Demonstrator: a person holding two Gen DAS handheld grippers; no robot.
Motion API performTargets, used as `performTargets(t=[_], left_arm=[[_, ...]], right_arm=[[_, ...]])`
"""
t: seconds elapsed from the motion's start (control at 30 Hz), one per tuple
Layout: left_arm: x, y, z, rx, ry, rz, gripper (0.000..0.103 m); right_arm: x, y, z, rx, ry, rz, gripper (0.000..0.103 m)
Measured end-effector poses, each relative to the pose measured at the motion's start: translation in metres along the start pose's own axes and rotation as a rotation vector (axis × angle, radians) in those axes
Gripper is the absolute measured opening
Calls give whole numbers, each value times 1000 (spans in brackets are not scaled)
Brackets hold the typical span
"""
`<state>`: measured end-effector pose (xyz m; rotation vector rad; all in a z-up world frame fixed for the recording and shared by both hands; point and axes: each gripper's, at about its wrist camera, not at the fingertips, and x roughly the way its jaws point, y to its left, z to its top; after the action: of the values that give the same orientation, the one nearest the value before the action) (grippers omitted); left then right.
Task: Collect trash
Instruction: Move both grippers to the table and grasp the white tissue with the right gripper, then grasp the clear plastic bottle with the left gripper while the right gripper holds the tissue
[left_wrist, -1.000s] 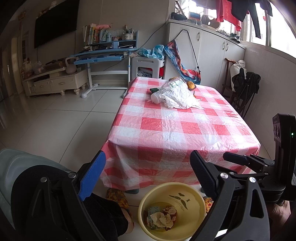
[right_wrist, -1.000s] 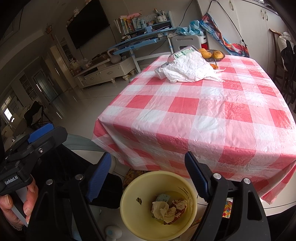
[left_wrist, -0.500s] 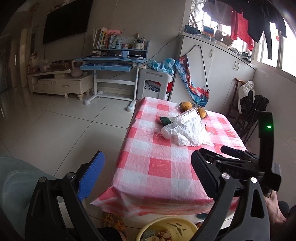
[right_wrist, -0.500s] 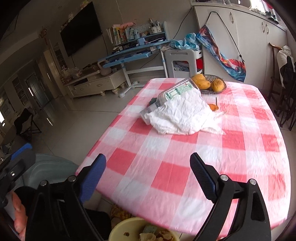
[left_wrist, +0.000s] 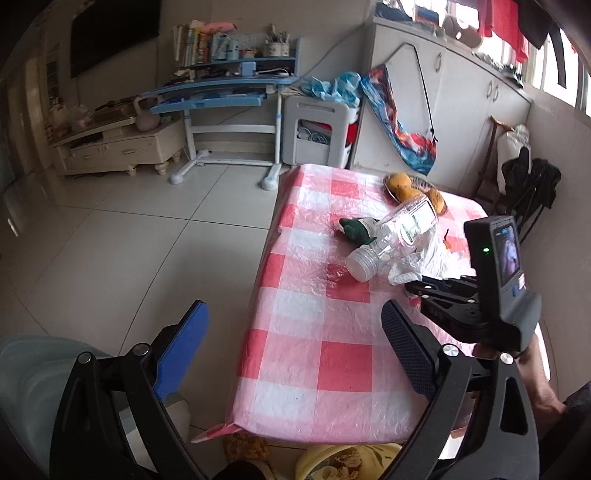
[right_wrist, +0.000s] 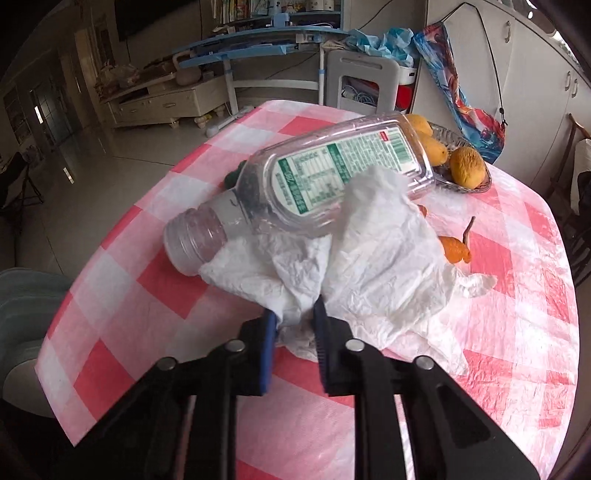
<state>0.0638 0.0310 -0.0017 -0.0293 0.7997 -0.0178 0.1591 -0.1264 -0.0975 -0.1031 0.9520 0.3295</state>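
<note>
A crumpled white paper sheet (right_wrist: 373, 266) lies on the red-checked tablecloth (right_wrist: 177, 280) with an empty clear plastic bottle (right_wrist: 325, 173) resting on it. My right gripper (right_wrist: 294, 317) is shut on the near edge of the paper. An orange peel scrap (right_wrist: 456, 248) lies to the paper's right. My left gripper (left_wrist: 291, 343) is open and empty, held over the table's near left corner. The bottle (left_wrist: 391, 240) and paper (left_wrist: 417, 258) also show in the left wrist view, with a dark green scrap (left_wrist: 352, 229) beside them. A yellow trash bin (left_wrist: 343, 461) stands on the floor below the table's near edge.
A wire basket of yellow fruit (right_wrist: 458, 162) stands at the table's far side. A blue desk (left_wrist: 221, 96), a white stool (left_wrist: 317, 129) and white cabinets (left_wrist: 461, 110) lie beyond. A pale chair back (left_wrist: 33, 384) is at the lower left.
Both grippers rose from over the yellow bin to the table. My right gripper moved forward to the paper and closed on its edge. My left gripper stayed open.
</note>
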Motion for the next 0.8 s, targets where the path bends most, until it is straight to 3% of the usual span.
performTargets(t=[0.13,0.27,0.5,0.57,0.73,0.8], left_arm=[[28,-24,18,99,37,-54,91],[54,-57,32,217,23,-109,91],[107,-110,45,362,17,-89,91],[121,-125,48,401,11,-69,91],[147,-156,49,518,-7,-3,91],[155,-165,50,553,-11,18,91]], right_arm=[[-30,-14,-21,-50,33,13,11],[-56,-37,-41,-17,89,49,11],[-60,-69,-59,82,127,63,14],[-57,-73,-58,91,131,58,17],[-56,-77,-56,91,119,48,42],[-57,-79,-54,88,105,40,46]])
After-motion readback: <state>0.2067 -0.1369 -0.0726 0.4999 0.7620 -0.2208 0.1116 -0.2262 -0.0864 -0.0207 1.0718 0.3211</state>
